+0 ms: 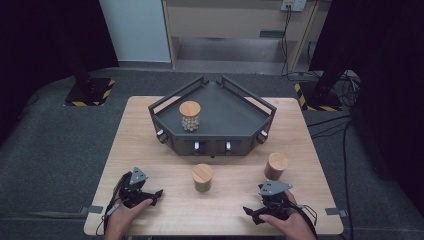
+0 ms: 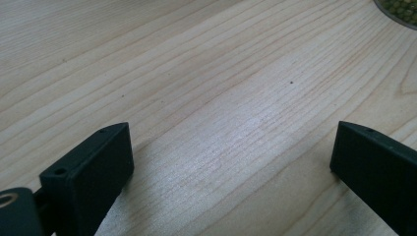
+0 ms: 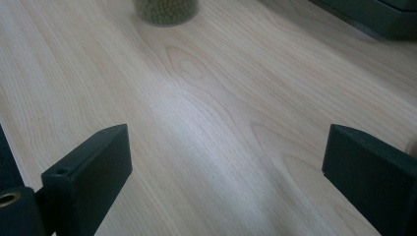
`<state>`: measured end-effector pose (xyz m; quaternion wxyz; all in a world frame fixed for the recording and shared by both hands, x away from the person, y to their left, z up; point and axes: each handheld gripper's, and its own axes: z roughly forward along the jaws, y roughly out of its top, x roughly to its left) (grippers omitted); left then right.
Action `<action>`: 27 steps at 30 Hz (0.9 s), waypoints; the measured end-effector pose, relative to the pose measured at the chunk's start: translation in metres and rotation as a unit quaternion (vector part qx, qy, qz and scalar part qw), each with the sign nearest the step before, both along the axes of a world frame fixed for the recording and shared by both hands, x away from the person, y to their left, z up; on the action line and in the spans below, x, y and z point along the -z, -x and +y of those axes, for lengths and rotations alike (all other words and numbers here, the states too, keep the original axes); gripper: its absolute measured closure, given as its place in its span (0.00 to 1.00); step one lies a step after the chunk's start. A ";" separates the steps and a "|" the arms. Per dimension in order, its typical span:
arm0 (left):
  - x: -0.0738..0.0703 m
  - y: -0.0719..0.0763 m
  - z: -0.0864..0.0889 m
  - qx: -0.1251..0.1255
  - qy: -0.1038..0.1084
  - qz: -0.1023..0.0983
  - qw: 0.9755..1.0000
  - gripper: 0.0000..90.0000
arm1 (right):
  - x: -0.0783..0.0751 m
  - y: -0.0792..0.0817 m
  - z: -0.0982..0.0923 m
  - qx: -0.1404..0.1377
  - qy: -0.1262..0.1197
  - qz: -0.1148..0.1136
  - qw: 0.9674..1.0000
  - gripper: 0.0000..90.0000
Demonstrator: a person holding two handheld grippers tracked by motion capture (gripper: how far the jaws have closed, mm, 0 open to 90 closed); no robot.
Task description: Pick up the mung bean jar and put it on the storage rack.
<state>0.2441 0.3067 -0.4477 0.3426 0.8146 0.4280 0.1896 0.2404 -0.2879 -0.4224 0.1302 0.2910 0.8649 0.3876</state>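
On the near left part of the table [image 1: 150,135], my left gripper [image 1: 156,194] rests low, jaws spread wide with nothing but bare wood between them. Its own view shows both black jaws at the bottom corners and, at the top right edge, the foot of the green jar [image 2: 399,9], well apart from the jaws.

Over at the near right, my right gripper [image 1: 250,212] also sits low, its tips pointing left across the table. Its jaws stand wide apart and hold nothing; only wood grain lies between them. In its view the green jar [image 3: 166,11] stands at the top, far ahead of the jaws, and a dark corner of the tray [image 3: 373,17] cuts across the upper right.

From above, the green jar [image 1: 202,178] stands upright between my two grippers, a little farther out from me, wooden lid on. The brown jar [image 1: 276,166] stands upright to its right, just beyond my right gripper and not touching it. A third jar [image 1: 190,116], filled with pale round pieces, stands upright inside the tray [image 1: 260,131], toward its left side. The tray sits mid-table beyond both loose jars.
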 end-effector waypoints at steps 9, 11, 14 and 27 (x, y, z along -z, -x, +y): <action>0.000 0.000 0.000 -0.001 0.000 0.000 1.000 0.01 | -0.001 -0.008 0.015 -0.010 -0.007 -0.007 1.000 0.05; 0.000 0.000 0.000 -0.001 0.000 0.000 1.000 0.01 | -0.001 -0.009 0.019 -0.012 -0.008 -0.007 1.000 0.05; 0.000 0.000 0.000 -0.001 0.000 0.000 1.000 0.01 | -0.001 -0.012 0.024 -0.015 -0.010 -0.009 1.000 0.05; 0.000 0.000 0.000 -0.001 0.000 0.001 1.000 0.01 | -0.003 -0.021 0.046 -0.025 -0.018 -0.015 0.999 0.05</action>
